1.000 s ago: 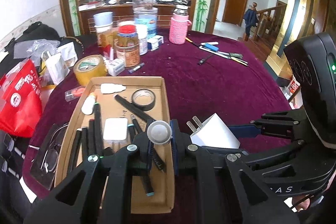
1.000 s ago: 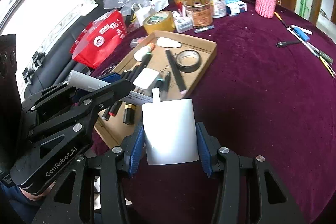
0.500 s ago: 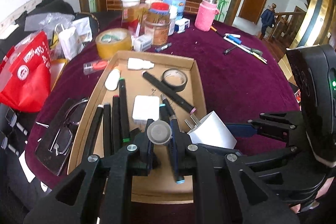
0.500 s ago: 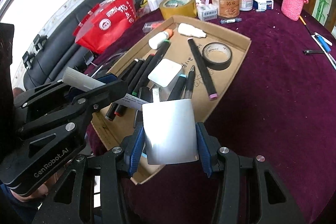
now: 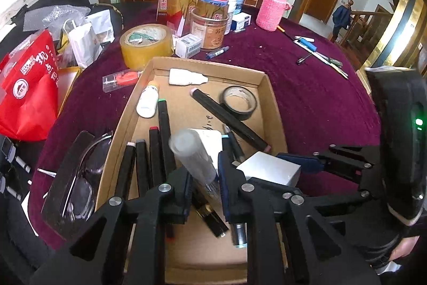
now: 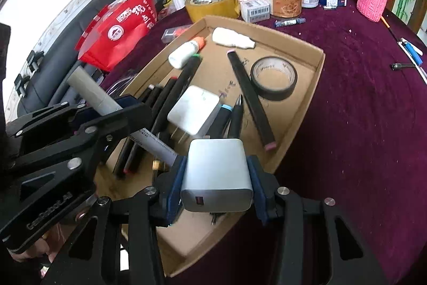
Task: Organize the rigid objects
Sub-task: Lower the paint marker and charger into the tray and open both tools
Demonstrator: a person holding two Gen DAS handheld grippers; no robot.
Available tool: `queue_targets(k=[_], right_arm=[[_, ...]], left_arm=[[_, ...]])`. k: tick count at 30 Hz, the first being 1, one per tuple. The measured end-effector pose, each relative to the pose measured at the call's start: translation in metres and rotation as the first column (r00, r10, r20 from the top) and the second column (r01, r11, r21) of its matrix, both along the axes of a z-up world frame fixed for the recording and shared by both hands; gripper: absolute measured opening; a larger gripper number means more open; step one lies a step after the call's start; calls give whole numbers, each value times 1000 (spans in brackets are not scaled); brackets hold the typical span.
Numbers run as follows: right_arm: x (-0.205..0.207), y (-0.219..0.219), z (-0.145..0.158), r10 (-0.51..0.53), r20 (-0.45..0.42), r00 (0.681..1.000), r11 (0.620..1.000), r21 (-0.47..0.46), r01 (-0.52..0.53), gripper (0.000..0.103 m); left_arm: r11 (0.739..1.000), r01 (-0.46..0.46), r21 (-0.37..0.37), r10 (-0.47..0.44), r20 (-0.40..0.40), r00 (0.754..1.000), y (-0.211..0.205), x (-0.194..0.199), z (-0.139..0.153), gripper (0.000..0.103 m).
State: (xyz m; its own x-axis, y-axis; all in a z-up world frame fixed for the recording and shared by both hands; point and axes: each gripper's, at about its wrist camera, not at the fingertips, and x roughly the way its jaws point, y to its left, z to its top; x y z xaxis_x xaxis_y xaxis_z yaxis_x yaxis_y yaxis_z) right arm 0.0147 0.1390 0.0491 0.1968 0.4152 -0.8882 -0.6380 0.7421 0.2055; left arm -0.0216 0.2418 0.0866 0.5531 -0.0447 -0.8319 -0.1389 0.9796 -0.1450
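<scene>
A cardboard tray (image 5: 275,103) (image 6: 317,71) on the purple tablecloth holds several black markers (image 5: 165,135), a white charger (image 6: 194,114), a black tape roll (image 5: 238,102) and a small white bottle (image 5: 146,103). My left gripper (image 5: 204,178) (image 6: 120,111) hovers over the tray's near end. A grey marker (image 5: 192,151) (image 6: 101,100) sits between its pads, tilted, and the jaws are just opening. My right gripper (image 6: 216,170) is shut on a silver-white charger block (image 6: 217,175) (image 5: 269,168) above the tray's near right edge.
Glasses (image 5: 74,172) lie left of the tray, beside a red bag (image 5: 26,87). Behind the tray stand a yellow tape roll (image 5: 145,44), jars (image 5: 213,18) and a pink-sleeved bottle (image 5: 272,10). Pens (image 5: 317,52) lie at the far right. A person stands in the distant doorway.
Both grippers have moved forward and down over the tray's near end. The grey marker, seen end-on before, now leans away between the left pads.
</scene>
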Motion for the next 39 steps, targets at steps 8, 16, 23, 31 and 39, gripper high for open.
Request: queue_targets(k=[8, 16, 23, 31, 39], right_arm=[[4, 11, -4, -10, -6, 1000, 1000, -9, 10, 41], [2, 16, -19, -22, -19, 1000, 998, -53, 21, 41], [3, 21, -17, -35, 25, 999, 997, -64, 37, 41], [15, 18, -18, -80, 54, 995, 992, -90, 84, 42], [2, 11, -8, -74, 56, 996, 994, -78, 78, 45]], left_arm=[[1000, 11, -24, -13, -74, 997, 20, 32, -29, 18], [999, 37, -16, -39, -103, 994, 24, 46, -45, 18], [997, 57, 45, -53, -84, 995, 19, 49, -46, 19], [997, 57, 45, -53, -81, 995, 21, 46, -46, 34], [1000, 9, 11, -9, -23, 1000, 25, 25, -36, 66]])
